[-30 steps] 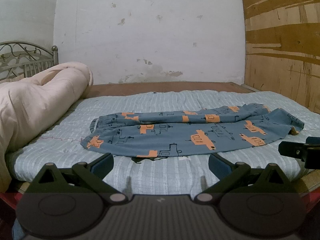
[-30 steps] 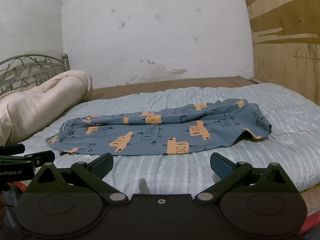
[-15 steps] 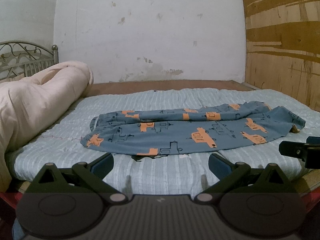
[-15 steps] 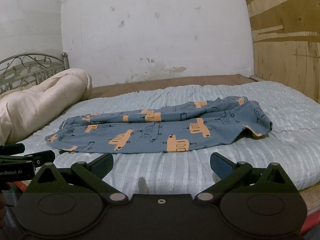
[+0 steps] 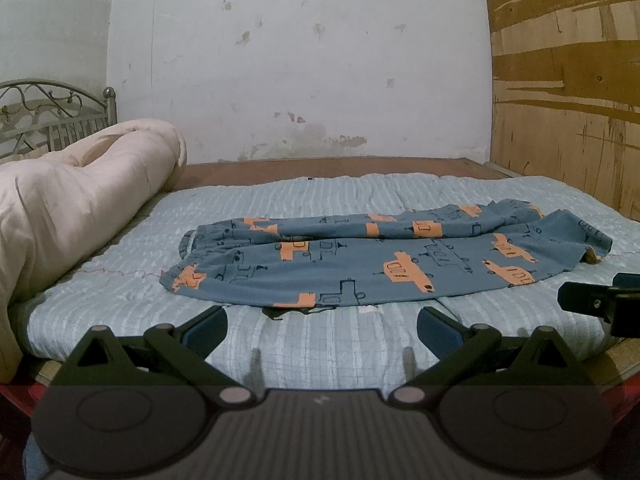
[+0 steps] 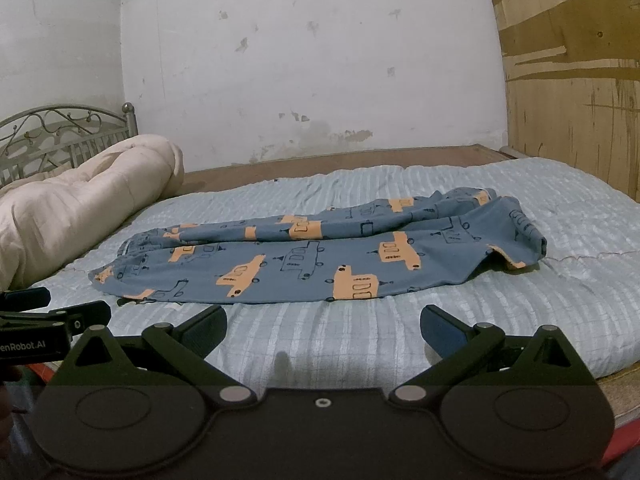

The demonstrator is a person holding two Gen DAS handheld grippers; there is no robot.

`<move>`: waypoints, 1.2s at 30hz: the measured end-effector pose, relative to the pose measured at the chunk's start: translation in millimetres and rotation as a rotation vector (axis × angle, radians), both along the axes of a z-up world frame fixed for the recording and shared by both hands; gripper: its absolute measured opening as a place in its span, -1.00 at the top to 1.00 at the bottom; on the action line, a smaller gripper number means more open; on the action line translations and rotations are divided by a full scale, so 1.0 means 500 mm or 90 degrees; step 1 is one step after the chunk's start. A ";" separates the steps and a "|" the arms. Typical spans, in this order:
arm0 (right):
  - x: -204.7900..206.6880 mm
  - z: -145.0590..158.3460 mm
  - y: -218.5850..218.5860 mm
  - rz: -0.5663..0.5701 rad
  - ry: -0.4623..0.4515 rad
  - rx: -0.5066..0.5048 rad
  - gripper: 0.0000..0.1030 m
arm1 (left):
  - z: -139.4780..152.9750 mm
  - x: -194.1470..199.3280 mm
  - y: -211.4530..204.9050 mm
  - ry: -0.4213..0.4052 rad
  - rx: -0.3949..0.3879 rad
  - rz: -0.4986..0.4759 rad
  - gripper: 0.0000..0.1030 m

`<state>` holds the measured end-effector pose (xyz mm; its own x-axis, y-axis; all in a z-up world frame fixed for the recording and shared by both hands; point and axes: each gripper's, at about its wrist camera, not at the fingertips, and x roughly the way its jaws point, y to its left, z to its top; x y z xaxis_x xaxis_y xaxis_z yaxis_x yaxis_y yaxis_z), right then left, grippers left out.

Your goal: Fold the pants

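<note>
Blue pants [image 5: 360, 264] with orange vehicle prints lie flat across the pale blue quilt, legs stacked, waistband at the right and cuffs at the left. They also show in the right wrist view [image 6: 320, 256]. My left gripper [image 5: 322, 330] is open and empty, just short of the pants' near edge. My right gripper [image 6: 323, 330] is open and empty, a little short of the near hem. Each gripper shows at the edge of the other's view: the right one in the left wrist view [image 5: 600, 308], the left one in the right wrist view [image 6: 44, 320].
A rolled cream duvet [image 5: 68, 208] lies along the left of the bed, before a metal headboard [image 6: 60, 132]. A white wall stands behind and a plywood wall [image 5: 568, 100] at the right. The quilt [image 6: 560, 208] extends past the pants to the right.
Both grippers rose slightly, so the pants sit a little lower in each view. Both stay open and empty. The pants have not moved.
</note>
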<state>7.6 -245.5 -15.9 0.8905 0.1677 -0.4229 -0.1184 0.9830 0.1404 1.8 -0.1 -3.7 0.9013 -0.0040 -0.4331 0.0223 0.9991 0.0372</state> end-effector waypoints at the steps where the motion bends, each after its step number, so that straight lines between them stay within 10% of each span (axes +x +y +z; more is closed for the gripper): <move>1: 0.000 0.001 0.000 0.000 0.000 0.000 -0.99 | 0.000 0.000 0.000 0.000 0.000 0.000 -0.99; 36: 0.017 -0.008 0.009 0.030 0.012 -0.001 -0.99 | -0.015 0.053 0.010 0.049 -0.012 -0.005 -0.99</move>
<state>16.2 -241.0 -20.1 0.8736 0.2086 -0.4397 -0.1620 0.9766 0.1414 28.2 4.8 -11.1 0.8653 -0.0201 -0.5009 0.0330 0.9993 0.0169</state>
